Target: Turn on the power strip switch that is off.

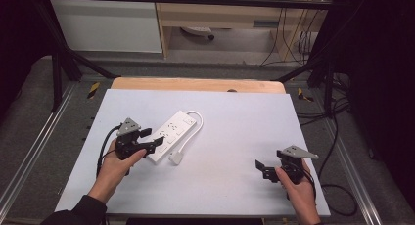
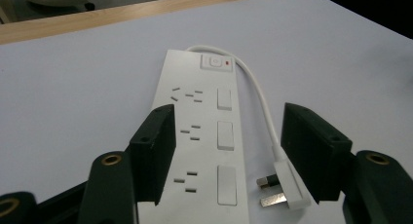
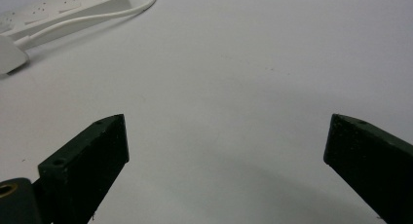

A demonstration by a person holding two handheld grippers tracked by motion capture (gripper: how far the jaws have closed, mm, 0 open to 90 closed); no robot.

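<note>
Left gripper point(image 2: 229, 151) jaws straddle power strip point(image 2: 202, 136), plug point(image 2: 285, 187).

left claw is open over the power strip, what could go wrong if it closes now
The left claw spans both the power strip and its plug, so closing may pinch the plug against the strip's side instead of gripping one cleanly. The short cable loops tightly, so lifting either could drag the other. The right claw is well away from the strip and cannot steady it.

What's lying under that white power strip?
The power strip lies flat on the pale tabletop, nothing else visibly beneath. Its near end sits between the left gripper jaws; the underside itself is hidden.
</note>
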